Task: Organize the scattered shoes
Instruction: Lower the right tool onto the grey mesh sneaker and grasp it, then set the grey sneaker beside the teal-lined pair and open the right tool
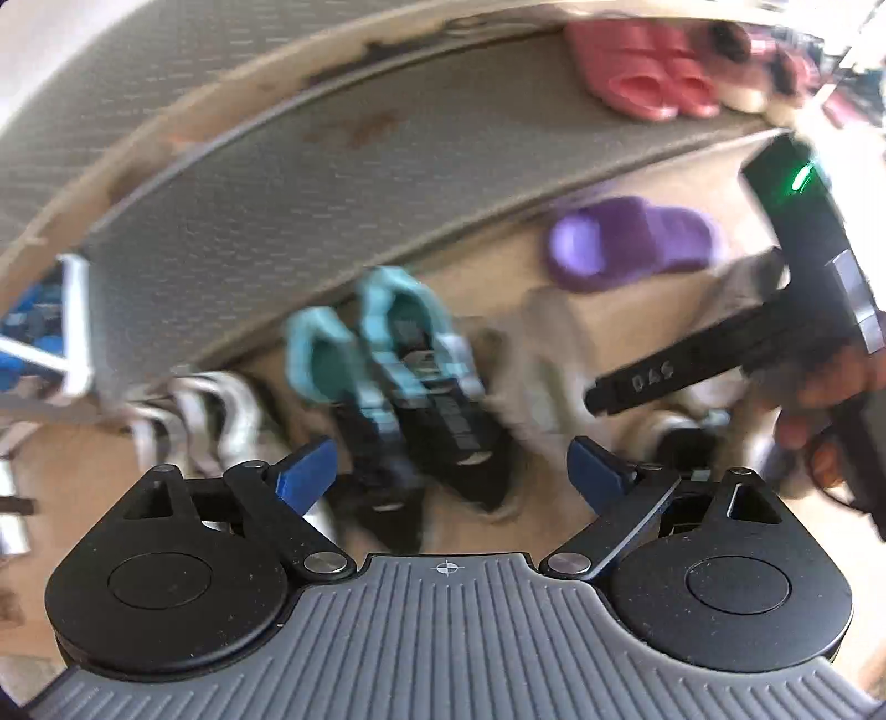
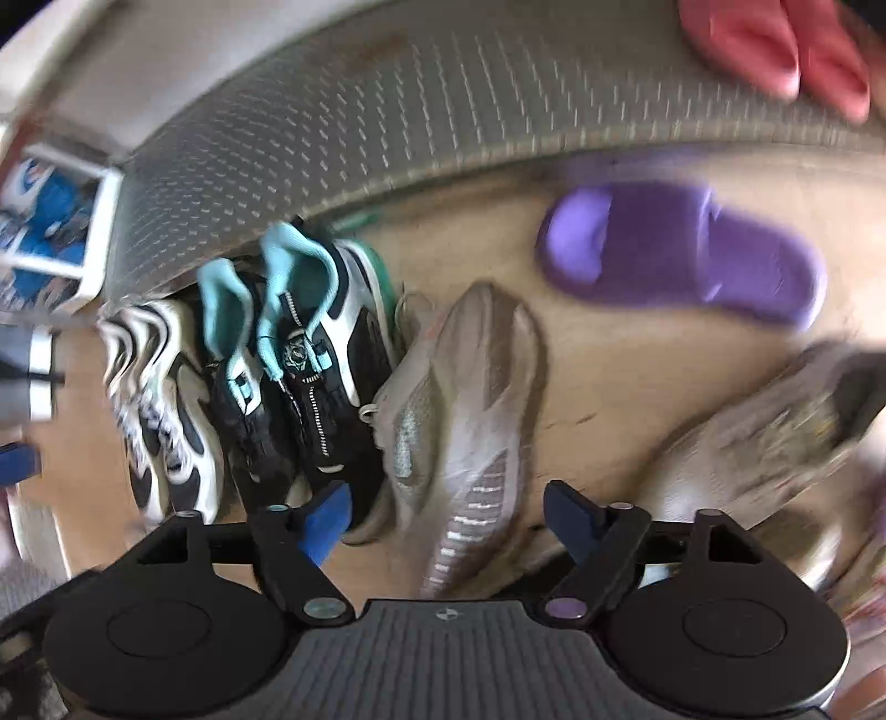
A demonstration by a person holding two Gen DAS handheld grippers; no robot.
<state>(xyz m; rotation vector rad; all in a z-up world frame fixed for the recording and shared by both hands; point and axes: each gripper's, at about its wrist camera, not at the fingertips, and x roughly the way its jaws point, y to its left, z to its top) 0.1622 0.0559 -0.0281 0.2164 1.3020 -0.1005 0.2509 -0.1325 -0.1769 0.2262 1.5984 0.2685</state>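
Note:
On the wooden floor, a black-and-teal pair of sneakers [image 1: 421, 387] stands below my left gripper [image 1: 451, 471], which is open with nothing between its blue pads. My right gripper [image 2: 448, 515] is open and hangs over a grey sneaker [image 2: 470, 376]; the pads do not touch the shoe. A second grey sneaker [image 2: 764, 437] lies to the right. A purple slipper [image 2: 681, 249] lies alone further back. White-and-black sneakers [image 2: 160, 410] stand left of the black-and-teal pair [image 2: 310, 376]. A person's hand [image 1: 814, 404] holds the right gripper at the right edge of the left wrist view.
A grey patterned mat [image 2: 387, 111] runs along the back, with pink slippers [image 2: 775, 44] on it at the far right. A white-framed box with blue contents [image 2: 50, 221] stands at the left. Both views are motion-blurred.

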